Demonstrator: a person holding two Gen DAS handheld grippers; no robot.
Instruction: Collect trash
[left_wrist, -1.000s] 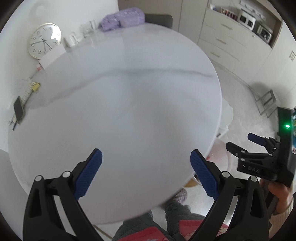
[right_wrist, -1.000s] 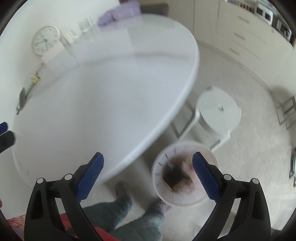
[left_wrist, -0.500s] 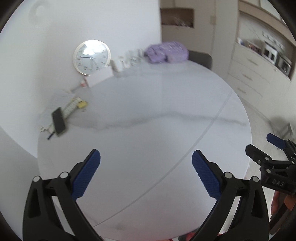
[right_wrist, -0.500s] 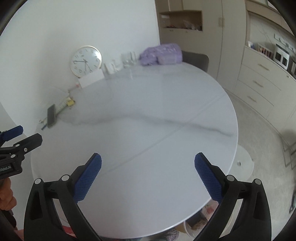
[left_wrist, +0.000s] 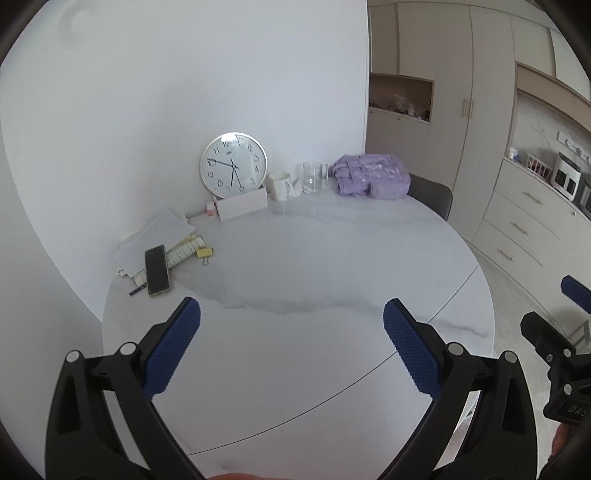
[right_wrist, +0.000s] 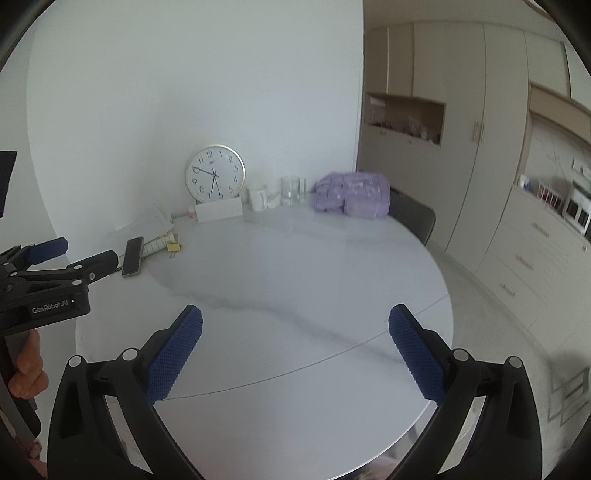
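My left gripper (left_wrist: 291, 347) is open and empty, held above the near part of the round white marble table (left_wrist: 314, 280). My right gripper (right_wrist: 295, 354) is open and empty too, above the same table (right_wrist: 295, 280). The left gripper shows at the left edge of the right wrist view (right_wrist: 55, 258), and the right gripper at the right edge of the left wrist view (left_wrist: 565, 314). No loose trash shows on the table top. No bin is in view.
At the table's far side stand a wall clock (left_wrist: 233, 164), a white box (left_wrist: 242, 206), a white mug (left_wrist: 279, 185), a glass mug (left_wrist: 314, 177) and a purple bag (left_wrist: 371, 175). A phone (left_wrist: 157, 269), papers (left_wrist: 155, 236) and a yellow clip (left_wrist: 205, 253) lie at the left. A dark chair (left_wrist: 430, 195) and cabinets (left_wrist: 528, 218) are at the right.
Both grippers have tilted up from looking down at the table edge and floor to looking across the table at the wall. The white bin with trash has left the right view.
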